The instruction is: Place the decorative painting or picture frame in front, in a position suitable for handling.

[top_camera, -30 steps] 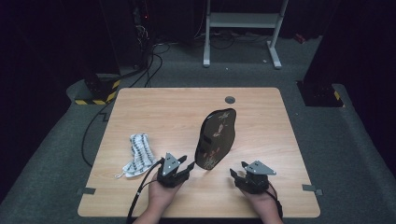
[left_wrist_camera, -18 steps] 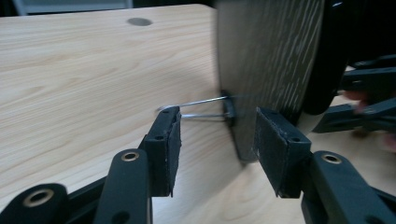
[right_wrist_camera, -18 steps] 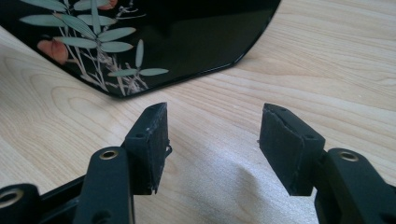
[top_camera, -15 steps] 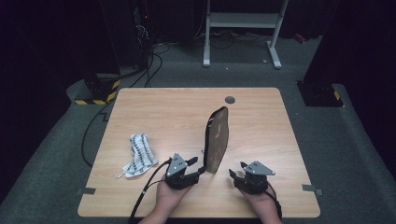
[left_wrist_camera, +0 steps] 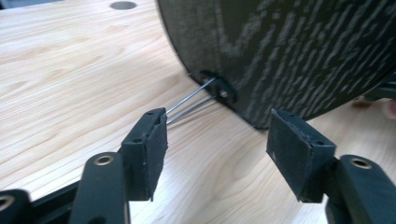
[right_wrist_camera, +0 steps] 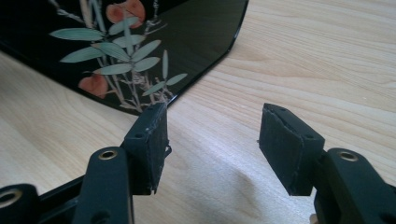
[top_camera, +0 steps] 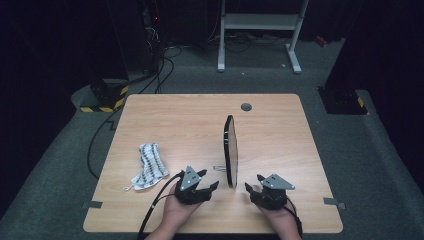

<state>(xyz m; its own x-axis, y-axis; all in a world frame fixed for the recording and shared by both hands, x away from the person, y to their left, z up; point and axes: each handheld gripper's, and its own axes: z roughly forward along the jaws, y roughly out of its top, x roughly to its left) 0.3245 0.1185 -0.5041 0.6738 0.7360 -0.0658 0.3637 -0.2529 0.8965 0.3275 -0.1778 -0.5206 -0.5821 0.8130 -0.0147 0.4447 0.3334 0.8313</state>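
A black oval panel (top_camera: 230,150) stands upright on the wooden table (top_camera: 180,120), edge-on in the high view, propped by a wire stand (top_camera: 219,167). Its glossy front (right_wrist_camera: 140,51), painted with green leaves and orange fruit, faces my right gripper (top_camera: 253,181). Its dark textured back (left_wrist_camera: 289,51) faces my left gripper (top_camera: 210,179). The left gripper (left_wrist_camera: 217,140) has just been opening its jaws; they stand apart with nothing pressed between them, and the wire stand (left_wrist_camera: 191,100) ends beside the left pad. My right gripper (right_wrist_camera: 212,135) is open over bare wood, a little short of the panel's lower edge.
A crumpled white patterned cloth (top_camera: 149,165) lies left of the left gripper. A round grommet hole (top_camera: 246,106) sits near the table's far edge. Tape marks (top_camera: 91,204) flag the front corners. Cables (top_camera: 95,150) and a white frame (top_camera: 260,22) occupy the floor beyond.
The panel has swung from showing its face to standing edge-on. The left gripper's jaws have opened and come off the panel's base. The right gripper has stayed put.
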